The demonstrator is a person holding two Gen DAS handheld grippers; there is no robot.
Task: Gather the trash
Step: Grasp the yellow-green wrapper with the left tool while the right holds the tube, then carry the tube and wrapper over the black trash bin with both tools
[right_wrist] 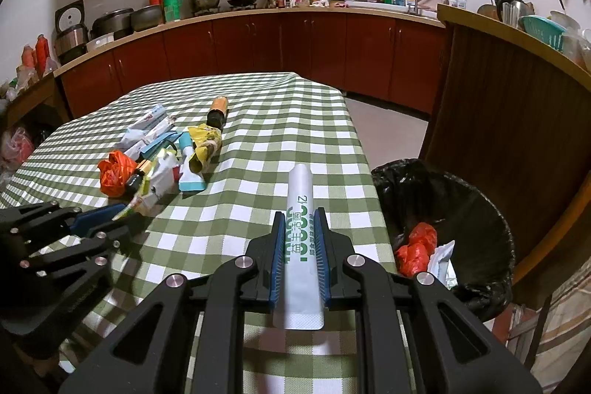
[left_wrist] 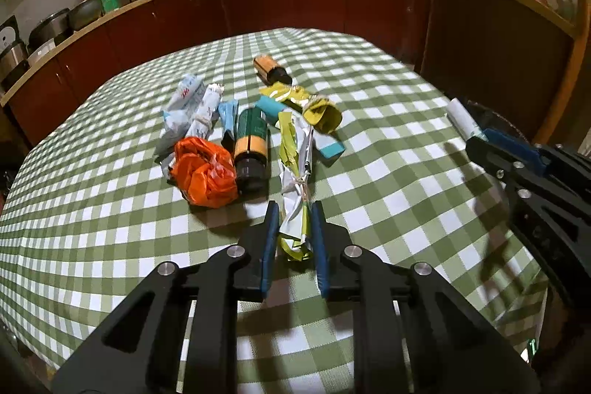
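Observation:
A pile of trash lies mid-table: an orange plastic bag (left_wrist: 205, 172), a green and orange bottle (left_wrist: 251, 144), white wrappers (left_wrist: 192, 109), a yellow packet (left_wrist: 321, 113) and a small orange bottle (left_wrist: 271, 69). My left gripper (left_wrist: 294, 213) is shut on a crumpled white and green wrapper (left_wrist: 295, 187) at the pile's near edge. My right gripper (right_wrist: 300, 220) is shut on a white tube with green print (right_wrist: 301, 231), held over the table's right side, left of the bin (right_wrist: 491, 209). The right gripper also shows in the left wrist view (left_wrist: 476, 135).
The table has a green checked cloth (right_wrist: 277, 135). The black-lined bin stands off its right edge and holds an orange bag (right_wrist: 415, 248) and white paper. A wooden counter (right_wrist: 517, 120) rises behind the bin. Kitchen cabinets (right_wrist: 295, 47) run along the far wall.

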